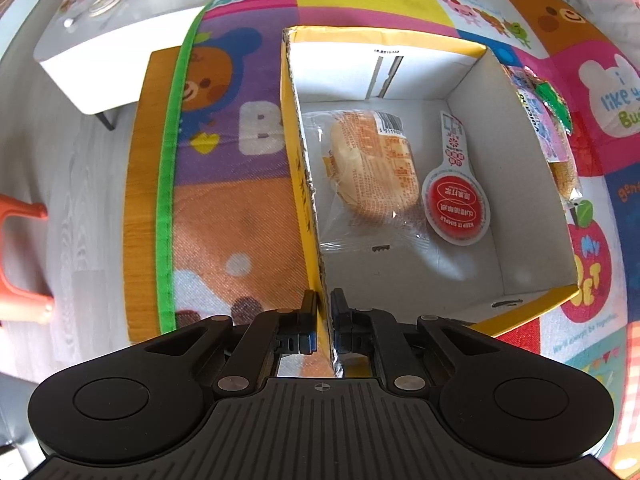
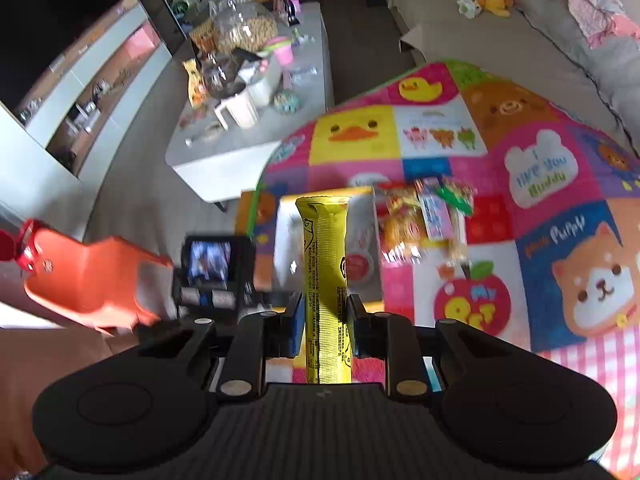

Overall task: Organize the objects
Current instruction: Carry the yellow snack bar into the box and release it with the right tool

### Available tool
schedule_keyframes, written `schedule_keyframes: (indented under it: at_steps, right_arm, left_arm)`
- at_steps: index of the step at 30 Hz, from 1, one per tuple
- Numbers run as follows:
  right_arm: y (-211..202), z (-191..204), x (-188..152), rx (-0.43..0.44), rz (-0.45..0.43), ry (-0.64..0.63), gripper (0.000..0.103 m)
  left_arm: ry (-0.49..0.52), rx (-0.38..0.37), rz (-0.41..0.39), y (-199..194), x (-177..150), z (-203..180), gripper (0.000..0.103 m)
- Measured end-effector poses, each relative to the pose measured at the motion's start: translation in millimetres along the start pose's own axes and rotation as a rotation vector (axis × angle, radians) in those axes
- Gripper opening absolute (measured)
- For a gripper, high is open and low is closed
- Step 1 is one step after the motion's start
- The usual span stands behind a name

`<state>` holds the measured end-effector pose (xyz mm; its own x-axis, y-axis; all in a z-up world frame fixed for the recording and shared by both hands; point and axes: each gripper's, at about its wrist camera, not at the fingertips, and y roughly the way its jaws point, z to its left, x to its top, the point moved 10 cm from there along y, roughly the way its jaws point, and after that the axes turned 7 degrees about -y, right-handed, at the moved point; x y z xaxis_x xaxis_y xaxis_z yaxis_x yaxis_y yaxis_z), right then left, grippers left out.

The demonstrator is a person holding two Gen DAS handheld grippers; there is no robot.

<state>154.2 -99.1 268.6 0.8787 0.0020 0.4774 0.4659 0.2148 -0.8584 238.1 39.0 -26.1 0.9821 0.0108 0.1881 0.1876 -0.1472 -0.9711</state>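
Yellow, light and crinkly, the snack stick (image 2: 326,280) sits pinched mid-length in our right gripper (image 2: 323,322), while our left gripper (image 1: 324,320) clamps the cardboard box wall (image 1: 308,208).

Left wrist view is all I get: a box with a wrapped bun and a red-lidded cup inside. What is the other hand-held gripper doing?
Observer: The right hand-held gripper is shut on a long yellow snack packet, held up with the box beyond it.
Operator: And mine, what is it pinching?
Observer: The left hand-held gripper is shut on the near corner of the box wall. The right view adds only its camera screen, in sight left of the packet.
Operator: Anything still waiting outside the box?
Observer: Yes, a pile of wrapped snacks lies on the patterned mat beside the box's right side.
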Motion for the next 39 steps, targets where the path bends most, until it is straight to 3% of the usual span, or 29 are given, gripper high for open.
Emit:
schedule_keyframes:
  at_steps: [4, 6, 8, 12, 16, 19, 26, 28, 30, 36, 39]
  right_arm:
    - [18, 2, 39, 0.024, -0.046, 0.005, 0.025]
    - [26, -4, 50, 0.017, -0.061, 0.02, 0.035]
    - [30, -13, 51, 0.02, -0.063, 0.035, 0.036]
    - [34, -55, 33, -0.026, -0.046, 0.058, 0.05]
    - [47, -111, 5, -0.093, 0.016, 0.072, 0.051]
    - [70, -153, -7, -0.091, 0.061, 0.114, 0.051]
    - [164, -233, 31, -0.045, 0.062, 0.275, 0.053]
    - [195, -244, 53, -0.043, 0.048, 0.284, 0.06]
    - [227, -251, 73, -0.051, 0.039, 0.272, 0.066]
    - [321, -262, 104, -0.147, 0.108, 0.181, 0.066]
    - [344, -249, 110, -0.105, 0.095, 0.142, 0.064]
  left_arm:
    - [-0.012, 0.005, 0.003, -1, 0, 2, 0.009]
    - [-0.024, 0.007, 0.009, -1, 0, 5, 0.009]
    - [-0.035, 0.012, 0.017, 0, 1, 7, 0.008]
    - [-0.06, 0.02, 0.025, -1, 6, 9, 0.007]
    - [-0.083, 0.037, 0.027, -4, 16, 6, 0.007]
    - [-0.106, 0.047, 0.028, -5, 22, 6, 0.007]
    - [-0.097, 0.082, 0.025, -13, 22, 2, 0.007]
    - [-0.108, 0.092, 0.028, -13, 21, 2, 0.007]
    - [-0.131, 0.096, 0.03, -12, 20, 3, 0.007]
    - [-0.189, 0.106, 0.033, -15, 14, 7, 0.007]
    - [-0.2, 0.105, 0.031, -13, 15, 7, 0.007]
